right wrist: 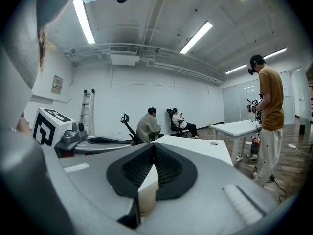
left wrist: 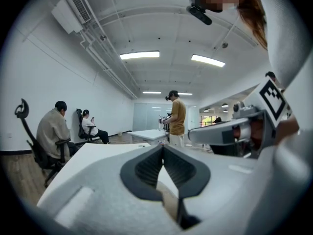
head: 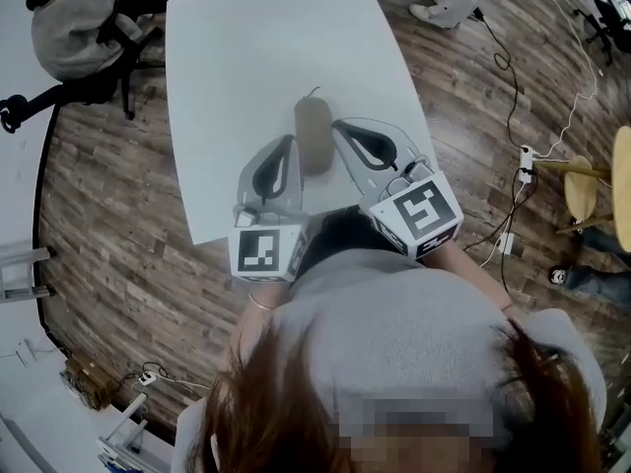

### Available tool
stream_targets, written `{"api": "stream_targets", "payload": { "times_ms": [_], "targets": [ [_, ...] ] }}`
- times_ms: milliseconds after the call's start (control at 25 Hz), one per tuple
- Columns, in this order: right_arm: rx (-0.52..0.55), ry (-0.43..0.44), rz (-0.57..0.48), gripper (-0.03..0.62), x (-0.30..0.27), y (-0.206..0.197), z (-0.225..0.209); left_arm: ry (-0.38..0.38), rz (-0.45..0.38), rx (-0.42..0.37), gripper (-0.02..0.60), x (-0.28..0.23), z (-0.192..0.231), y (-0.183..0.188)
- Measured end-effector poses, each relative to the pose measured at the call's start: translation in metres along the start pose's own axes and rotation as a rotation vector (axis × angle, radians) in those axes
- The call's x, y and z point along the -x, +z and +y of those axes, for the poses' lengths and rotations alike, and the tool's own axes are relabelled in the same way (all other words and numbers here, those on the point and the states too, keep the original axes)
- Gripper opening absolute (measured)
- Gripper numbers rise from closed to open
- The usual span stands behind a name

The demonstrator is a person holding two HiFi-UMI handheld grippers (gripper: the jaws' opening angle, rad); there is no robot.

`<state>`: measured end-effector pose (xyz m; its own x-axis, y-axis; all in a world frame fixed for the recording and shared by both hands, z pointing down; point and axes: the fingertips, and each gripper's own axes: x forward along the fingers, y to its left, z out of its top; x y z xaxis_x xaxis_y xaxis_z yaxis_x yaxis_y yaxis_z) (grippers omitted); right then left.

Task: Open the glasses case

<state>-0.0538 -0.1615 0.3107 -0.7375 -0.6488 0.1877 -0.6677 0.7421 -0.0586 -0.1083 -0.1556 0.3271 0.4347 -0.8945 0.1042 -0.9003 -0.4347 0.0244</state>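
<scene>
The glasses case [head: 314, 136] lies lengthwise on the white counter [head: 246, 57], near the edge closest to you, and it sits in the gap between your two claws. It is a taupe, rounded oblong with its lid down.

Your left claw [head: 288, 143] lies along the case's left flank, with its tip just beside the case about halfway up its length. In the left claw's own view [left wrist: 163, 146] the dark ribbed pads meet at the tip, pressed together with nothing pinched. A tan strip of the case [left wrist: 167, 197] shows through the slot behind the joined tips, so the case lies under and beyond the pads, not in them.

Your right claw [head: 340, 126] angles in from the right, and its tip is just beside the case's upper right side. Its own view [right wrist: 153, 145] shows the same: pads together at the tip, gripping nothing, with the tan case [right wrist: 146, 199] visible through the slot below.

Whether either tip actually touches the case, no view makes clear.

Both marker cubes, left [head: 266, 252] and right [head: 419, 215], hang over the counter's near edge, close to your body.
</scene>
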Motion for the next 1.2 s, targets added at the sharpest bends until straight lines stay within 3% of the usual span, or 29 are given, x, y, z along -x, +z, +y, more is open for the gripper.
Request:
{"api": "stream_targets", "payload": {
  "times_ms": [120, 320, 440, 600, 760, 960, 1200],
  "targets": [
    [0.009, 0.014, 0.003, 0.005, -0.006, 0.003, -0.006, 0.004, 0.037, 0.031, 0.015, -0.009, 0.006, -0.006],
    [0.008, 0.024, -0.007, 0.005, -0.016, 0.007, -0.017, 0.023, 0.182, 0.099, 0.348, -0.031, 0.021, -0.04],
    [0.001, 0.037, -0.002, 0.005, -0.018, 0.006, -0.021, 0.044, 0.287, 0.121, 0.436, -0.041, 0.029, -0.068],
    [-0.008, 0.043, 0.002, 0.005, -0.02, 0.004, -0.025, 0.063, 0.381, 0.2, 0.443, -0.049, 0.041, -0.098],
    [-0.032, 0.043, 0.007, 0.005, -0.022, 0.001, -0.031, 0.001, 0.544, 0.29, 0.456, -0.061, 0.034, -0.133],
    [-0.04, 0.068, 0.001, 0.005, -0.022, -0.002, -0.029, -0.023, 0.653, 0.288, 0.458, -0.071, 0.024, -0.159],
    [-0.041, 0.06, 0.0, 0.005, -0.018, -0.004, -0.033, -0.082, 0.686, 0.282, 0.505, -0.082, 0.005, -0.169]
  ]
}}
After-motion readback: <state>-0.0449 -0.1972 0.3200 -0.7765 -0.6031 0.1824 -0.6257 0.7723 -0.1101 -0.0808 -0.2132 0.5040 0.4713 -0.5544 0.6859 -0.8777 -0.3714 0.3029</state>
